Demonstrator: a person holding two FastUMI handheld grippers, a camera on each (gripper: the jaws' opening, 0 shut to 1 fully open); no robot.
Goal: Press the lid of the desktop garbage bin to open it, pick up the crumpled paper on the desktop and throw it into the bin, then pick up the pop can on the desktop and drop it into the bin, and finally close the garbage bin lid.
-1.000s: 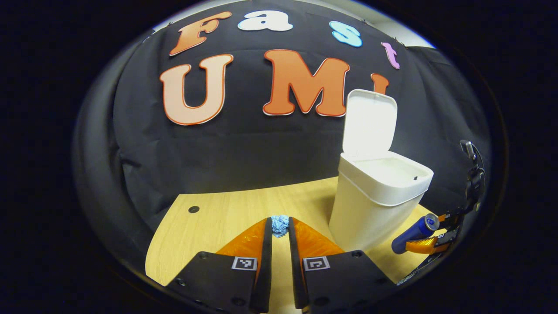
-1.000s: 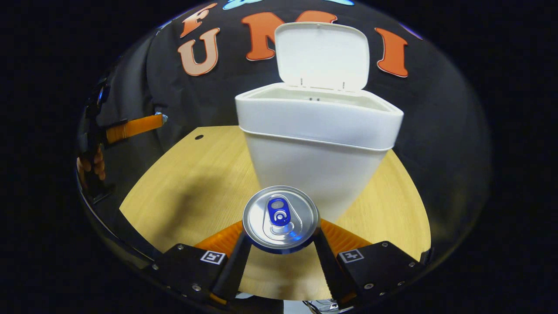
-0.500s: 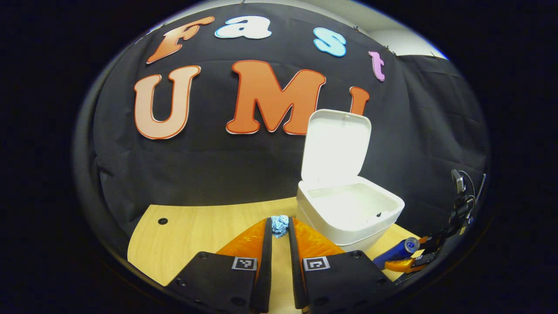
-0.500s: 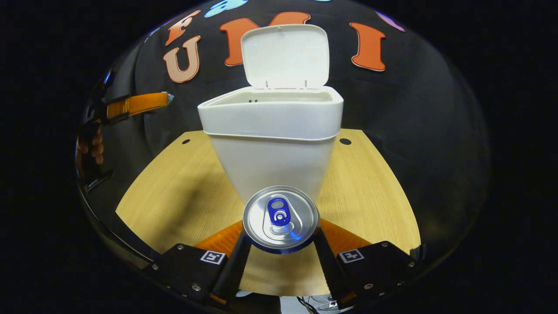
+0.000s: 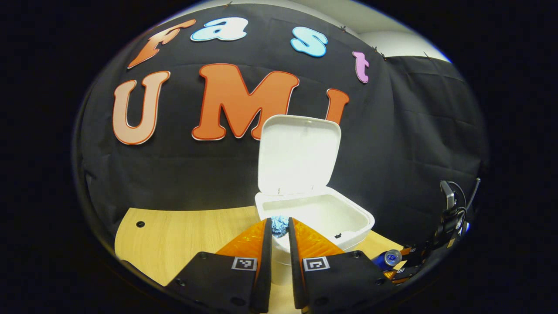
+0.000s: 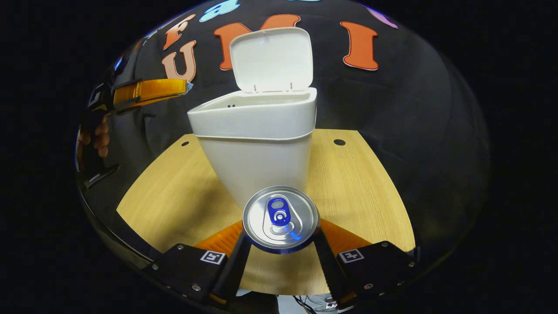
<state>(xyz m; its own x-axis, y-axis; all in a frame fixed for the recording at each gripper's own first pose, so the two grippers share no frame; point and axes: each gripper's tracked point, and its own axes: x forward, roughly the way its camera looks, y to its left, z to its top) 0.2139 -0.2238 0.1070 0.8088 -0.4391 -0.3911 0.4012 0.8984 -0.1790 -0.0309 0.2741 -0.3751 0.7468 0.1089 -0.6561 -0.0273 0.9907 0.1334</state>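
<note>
The white bin [image 5: 348, 226] [image 6: 253, 144] stands on the wooden desktop with its lid [image 5: 298, 159] [image 6: 272, 59] raised upright. My left gripper [image 5: 279, 227] is shut on the blue crumpled paper [image 5: 279, 225], held high at the near-left edge of the bin's mouth. In the right gripper view that gripper [image 6: 185, 87] hangs left of the bin's rim, a hand behind it. My right gripper [image 6: 280, 237] is shut on the pop can [image 6: 280, 218], whose silver top faces the camera, low in front of the bin. The can [image 5: 388, 258] also shows at lower right in the left gripper view.
The wooden desktop [image 6: 362, 192] [image 5: 174, 244] has small round holes near its back corners [image 6: 339, 142] [image 5: 140, 224]. Black cloth wall stands close behind the bin. A person's hand [image 6: 98, 139] holds the left gripper at the left side.
My left gripper has risen and swung right with the paper, from beside the bin to its mouth's edge. The right gripper drifted slightly right, still holding the can.
</note>
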